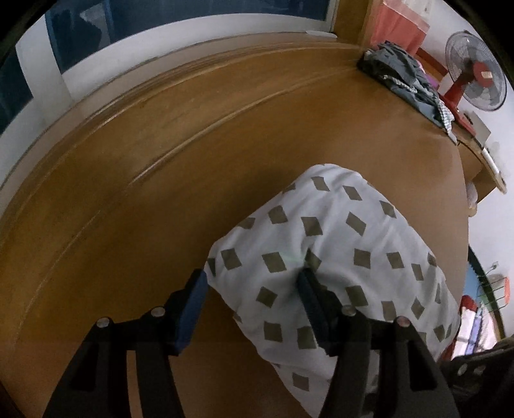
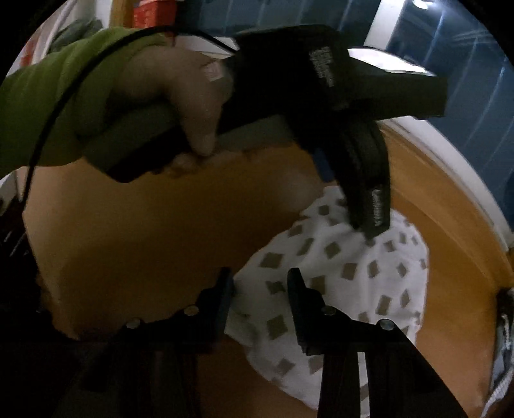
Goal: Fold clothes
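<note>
A folded white garment (image 1: 337, 244) with grey-brown diamond patches lies on the wooden table (image 1: 160, 160). My left gripper (image 1: 253, 284) is open and straddles the garment's near-left corner. Its right finger (image 1: 310, 289) presses into the fabric and its left finger sits just off the edge. In the right wrist view the same garment (image 2: 347, 283) lies ahead, with my right gripper (image 2: 260, 284) open over its left edge. The left gripper (image 2: 369, 222), held by a hand (image 2: 180, 93) in a green sleeve, points down onto the garment's far end.
A heap of dark grey clothes (image 1: 401, 74) lies at the table's far right corner, beside a red-based fan (image 1: 475, 74). A window (image 1: 160, 19) runs behind the table. Another checked cloth (image 2: 504, 347) shows at the right edge of the right wrist view.
</note>
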A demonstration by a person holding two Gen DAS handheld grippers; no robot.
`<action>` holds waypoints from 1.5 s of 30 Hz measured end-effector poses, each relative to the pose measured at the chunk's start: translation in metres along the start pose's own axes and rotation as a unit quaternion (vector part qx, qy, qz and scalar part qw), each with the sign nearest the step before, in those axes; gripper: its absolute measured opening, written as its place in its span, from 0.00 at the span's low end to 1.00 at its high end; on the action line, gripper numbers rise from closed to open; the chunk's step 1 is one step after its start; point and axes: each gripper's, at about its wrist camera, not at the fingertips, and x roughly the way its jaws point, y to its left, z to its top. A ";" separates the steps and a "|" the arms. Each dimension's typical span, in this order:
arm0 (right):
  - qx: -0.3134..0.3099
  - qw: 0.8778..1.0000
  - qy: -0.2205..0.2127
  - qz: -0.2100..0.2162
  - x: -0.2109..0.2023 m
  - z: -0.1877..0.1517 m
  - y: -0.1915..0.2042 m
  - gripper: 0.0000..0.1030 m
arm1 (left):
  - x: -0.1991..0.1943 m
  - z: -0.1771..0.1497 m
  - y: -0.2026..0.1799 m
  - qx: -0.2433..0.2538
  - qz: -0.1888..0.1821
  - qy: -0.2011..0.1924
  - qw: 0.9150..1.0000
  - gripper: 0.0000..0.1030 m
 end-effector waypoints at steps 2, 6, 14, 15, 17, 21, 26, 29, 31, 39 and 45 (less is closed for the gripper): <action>-0.016 1.000 0.010 0.001 0.010 -0.004 0.001 0.34 | 0.004 0.005 0.001 -0.004 0.001 0.004 1.000 0.61; -0.036 0.999 0.019 0.013 0.006 -0.017 0.000 0.21 | 0.010 0.005 0.006 -0.010 0.025 0.009 1.000 0.79; 0.052 0.998 0.032 0.008 -0.027 -0.064 -0.056 0.22 | -0.006 0.001 -0.002 0.006 0.002 -0.015 1.000 0.83; 0.082 0.996 0.029 0.007 -0.032 -0.067 -0.064 0.24 | -0.014 -0.002 -0.004 0.013 -0.003 -0.027 1.000 0.83; 0.181 0.983 0.012 0.006 -0.050 -0.080 -0.092 0.43 | -0.026 -0.004 -0.004 0.016 -0.018 -0.042 0.999 0.83; 0.311 0.950 -0.032 -0.015 -0.070 -0.094 -0.142 0.49 | -0.029 -0.003 -0.006 0.000 -0.019 -0.037 0.999 0.82; 0.388 0.921 -0.004 -0.039 -0.042 -0.103 -0.196 0.51 | -0.037 -0.038 -0.020 -0.032 -0.050 -0.033 0.998 0.82; 0.391 0.919 0.038 0.023 -0.014 -0.098 -0.192 0.51 | -0.036 -0.053 -0.020 -0.056 -0.052 -0.031 0.997 0.82; 0.340 0.937 0.044 0.063 -0.017 -0.088 -0.166 0.51 | -0.044 -0.066 -0.013 -0.081 -0.049 -0.040 0.995 0.82; 0.158 0.971 0.012 0.181 -0.047 -0.036 -0.104 0.48 | -0.082 -0.123 0.023 -0.186 -0.029 -0.074 0.979 0.82; 0.265 0.959 -0.013 0.104 -0.020 -0.029 -0.200 0.56 | -0.094 -0.164 0.017 -0.205 -0.040 -0.074 0.975 0.82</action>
